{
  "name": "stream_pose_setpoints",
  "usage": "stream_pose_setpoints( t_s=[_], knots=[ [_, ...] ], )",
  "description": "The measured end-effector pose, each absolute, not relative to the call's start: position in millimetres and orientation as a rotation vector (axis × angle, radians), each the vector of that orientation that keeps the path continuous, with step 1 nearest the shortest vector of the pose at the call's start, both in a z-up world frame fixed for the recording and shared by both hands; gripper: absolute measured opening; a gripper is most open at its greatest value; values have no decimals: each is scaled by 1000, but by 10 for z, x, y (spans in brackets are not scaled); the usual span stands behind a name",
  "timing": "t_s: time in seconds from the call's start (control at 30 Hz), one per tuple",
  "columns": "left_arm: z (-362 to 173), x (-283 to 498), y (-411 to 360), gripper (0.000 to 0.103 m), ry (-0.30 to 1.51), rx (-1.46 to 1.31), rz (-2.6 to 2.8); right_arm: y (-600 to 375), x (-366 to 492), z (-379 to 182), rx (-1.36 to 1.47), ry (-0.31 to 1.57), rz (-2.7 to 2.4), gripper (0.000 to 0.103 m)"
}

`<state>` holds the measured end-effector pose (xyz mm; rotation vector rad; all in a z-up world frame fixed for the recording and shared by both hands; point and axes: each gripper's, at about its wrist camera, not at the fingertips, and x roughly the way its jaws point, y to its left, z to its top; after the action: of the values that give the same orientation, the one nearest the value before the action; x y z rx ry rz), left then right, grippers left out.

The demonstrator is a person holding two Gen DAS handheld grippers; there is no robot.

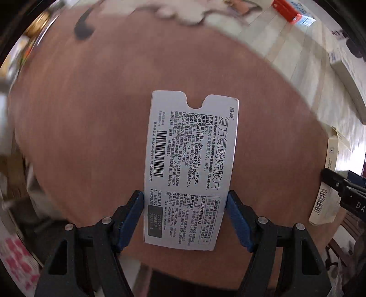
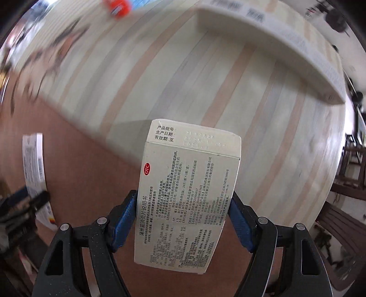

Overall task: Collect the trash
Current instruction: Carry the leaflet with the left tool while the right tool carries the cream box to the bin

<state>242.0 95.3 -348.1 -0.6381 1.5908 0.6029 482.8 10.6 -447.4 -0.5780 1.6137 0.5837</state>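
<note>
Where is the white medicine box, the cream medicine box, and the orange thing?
white medicine box (image 1: 189, 169): left wrist view, middle of its printed face.
cream medicine box (image 2: 185, 205): right wrist view, middle of its printed side.
orange thing (image 1: 287, 10): left wrist view, its orange part, top right.

Smooth white printed card sleeve, matt cream cardboard box, reddish wood-grain tabletop.

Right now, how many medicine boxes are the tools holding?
2. The flat white printed cardboard medicine box sits clamped in the left tool; the cream cardboard medicine box with a red OTC mark is clamped in the right tool. More boxes lie blurred farther off.
</note>
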Motion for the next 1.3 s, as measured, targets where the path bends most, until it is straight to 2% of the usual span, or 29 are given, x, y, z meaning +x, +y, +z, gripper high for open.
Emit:
stream_pose_setpoints(
  t_s=[0.2,0.33,0.53,0.63,0.7,0.87,1.07,1.3],
  knots=[
    [-3491,2419,846,73,1611,-645,582,180,4556,-4511,-670,1604,599,81],
    [-3468,2416,991,74,1610,-658,601,157,4642,-4545,-596,1671,595,85],
    [-3592,2418,1098,72,1556,-655,631,18,4598,-4535,-582,1641,596,85],
    [-3662,2384,1119,72,1542,-652,648,-152,4398,-4517,-569,1614,595,83],
    [-3675,2398,1067,72,1524,-633,659,-291,4342,-4441,-596,1581,588,76],
    [-3528,2417,919,72,1455,-629,684,-309,4165,-4330,-605,1541,643,75],
    [-3266,2274,852,72,1337,-696,715,-273,3641,-3893,-573,1458,783,75],
    [-2949,857,759,72,1193,-827,776,-222,2589,-3369,-554,1382,982,75]
  ],
)
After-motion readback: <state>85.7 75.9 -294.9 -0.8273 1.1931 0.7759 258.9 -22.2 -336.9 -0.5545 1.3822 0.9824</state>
